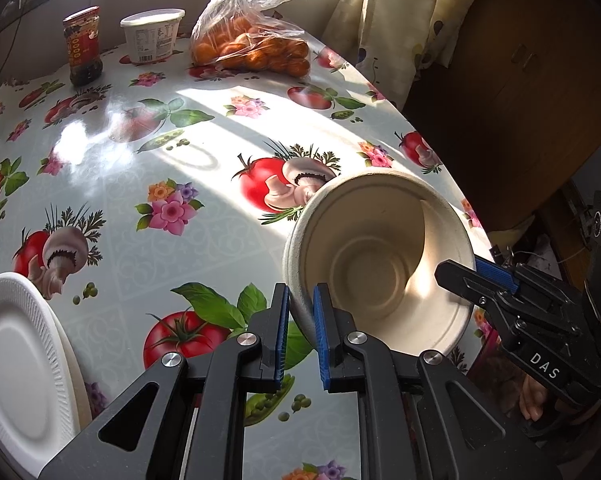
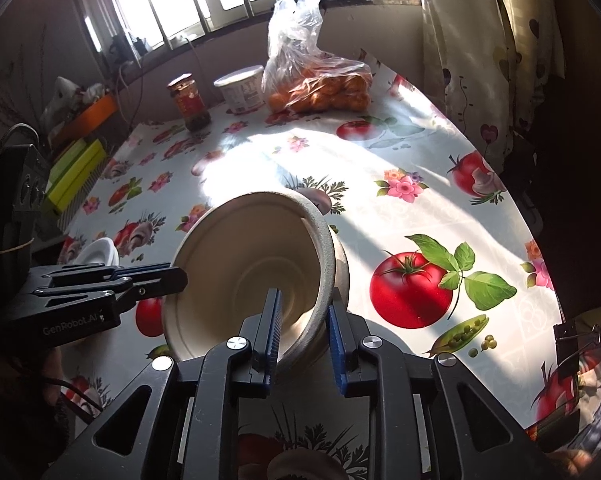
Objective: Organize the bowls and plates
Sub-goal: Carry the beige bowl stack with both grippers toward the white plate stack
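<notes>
A beige paper bowl (image 1: 372,264) hangs tilted over the flowered tablecloth (image 1: 148,216), its mouth toward both cameras. My left gripper (image 1: 300,292) is shut on the bowl's left rim, which sits pinched between the blue pads. In the right wrist view the bowl (image 2: 240,260) has its right rim between the jaws of my right gripper (image 2: 304,300). One pad is inside and one outside, with a gap beside the wall, so they do not press. The right gripper (image 1: 472,276) also shows at the bowl's far side. White foam plates (image 1: 16,360) lie stacked at the lower left.
At the back of the table stand a dark sauce jar (image 1: 82,46), a white lidded tub (image 1: 152,36) and a clear bag of oranges (image 1: 252,46). The table's curved edge (image 1: 432,148) runs along the right, near a curtain (image 1: 404,20). Yellow-green boxes (image 2: 74,172) sit off the left side.
</notes>
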The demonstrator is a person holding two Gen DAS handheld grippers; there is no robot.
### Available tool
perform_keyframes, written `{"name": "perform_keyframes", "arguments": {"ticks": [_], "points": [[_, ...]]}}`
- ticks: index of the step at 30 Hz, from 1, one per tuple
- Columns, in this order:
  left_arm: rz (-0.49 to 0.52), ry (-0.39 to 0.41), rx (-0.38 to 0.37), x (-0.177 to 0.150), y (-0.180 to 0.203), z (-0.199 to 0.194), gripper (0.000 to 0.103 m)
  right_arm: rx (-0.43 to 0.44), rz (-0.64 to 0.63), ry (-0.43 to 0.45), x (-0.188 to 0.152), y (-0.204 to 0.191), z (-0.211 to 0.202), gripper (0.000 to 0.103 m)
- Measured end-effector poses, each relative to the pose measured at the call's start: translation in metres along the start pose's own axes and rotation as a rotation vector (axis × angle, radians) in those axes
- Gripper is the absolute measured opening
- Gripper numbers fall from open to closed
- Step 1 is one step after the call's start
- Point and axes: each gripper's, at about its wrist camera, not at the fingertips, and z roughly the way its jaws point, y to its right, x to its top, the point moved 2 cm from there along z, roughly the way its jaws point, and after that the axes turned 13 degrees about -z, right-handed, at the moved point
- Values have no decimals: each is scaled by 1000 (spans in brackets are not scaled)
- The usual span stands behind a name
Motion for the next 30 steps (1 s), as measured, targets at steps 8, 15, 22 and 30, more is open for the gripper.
{"name": "perform_keyframes", "arguments": {"ticks": [8, 15, 22, 30], "points": [[-6, -3, -12, 0, -1, -1, 13, -40, -51, -13, 1, -7, 1, 30], [-8, -6, -15, 0, -1, 0, 13, -96, -101, -24, 1, -14, 2, 38], [-8, -5, -13, 0, -1, -1, 13, -127, -114, -26, 0, -15, 3, 45], [-9, 5, -1, 0, -1, 0, 13, -136, -114, -23, 0, -14, 3, 50]]}}
